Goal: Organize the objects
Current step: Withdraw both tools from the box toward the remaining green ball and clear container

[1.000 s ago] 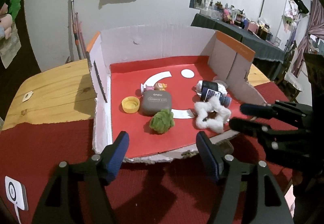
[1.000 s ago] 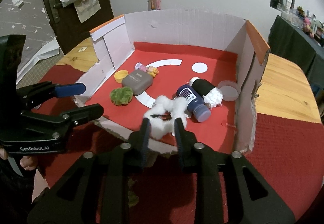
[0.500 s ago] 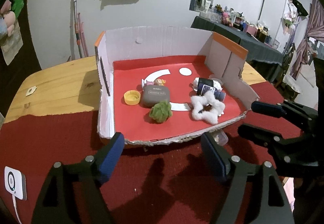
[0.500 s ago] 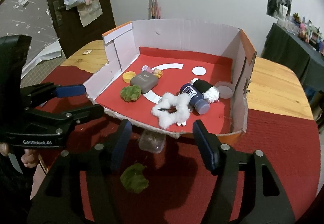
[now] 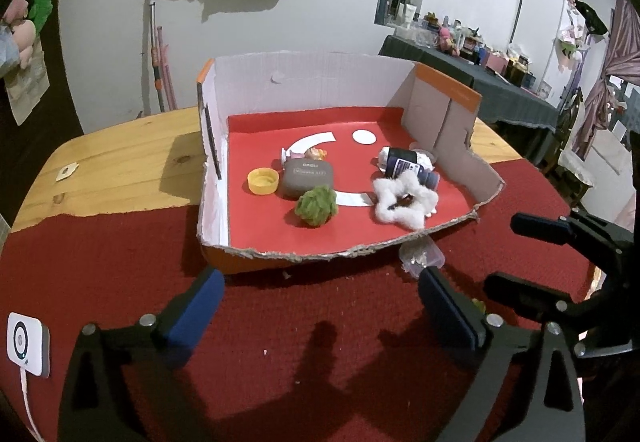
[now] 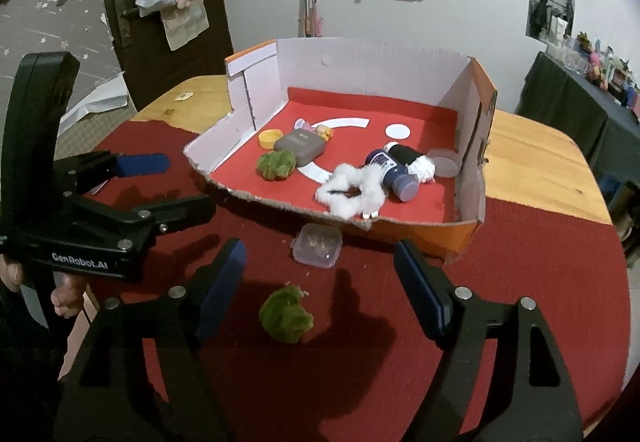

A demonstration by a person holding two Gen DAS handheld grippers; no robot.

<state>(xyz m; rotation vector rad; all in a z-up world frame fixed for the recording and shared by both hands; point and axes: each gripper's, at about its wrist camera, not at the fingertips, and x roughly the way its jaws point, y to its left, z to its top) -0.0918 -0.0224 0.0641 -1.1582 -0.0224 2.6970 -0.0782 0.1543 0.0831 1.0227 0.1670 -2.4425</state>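
left gripper (image 5: 320, 306): fingers spreading, pinching nothing | right gripper (image 6: 320, 274): fingers spreading, nothing between them | white scrunchie (image 6: 352, 190): lying inside cardboard tray (image 6: 468, 146) | green pom-pom (image 6: 286, 314): sitting on desk cloth (image 6: 520, 250) outside

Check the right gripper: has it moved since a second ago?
Yes. The right gripper has pulled back from the cardboard box, leaving the white fluffy ring inside; its jaws have just been opening, with nothing gripped.
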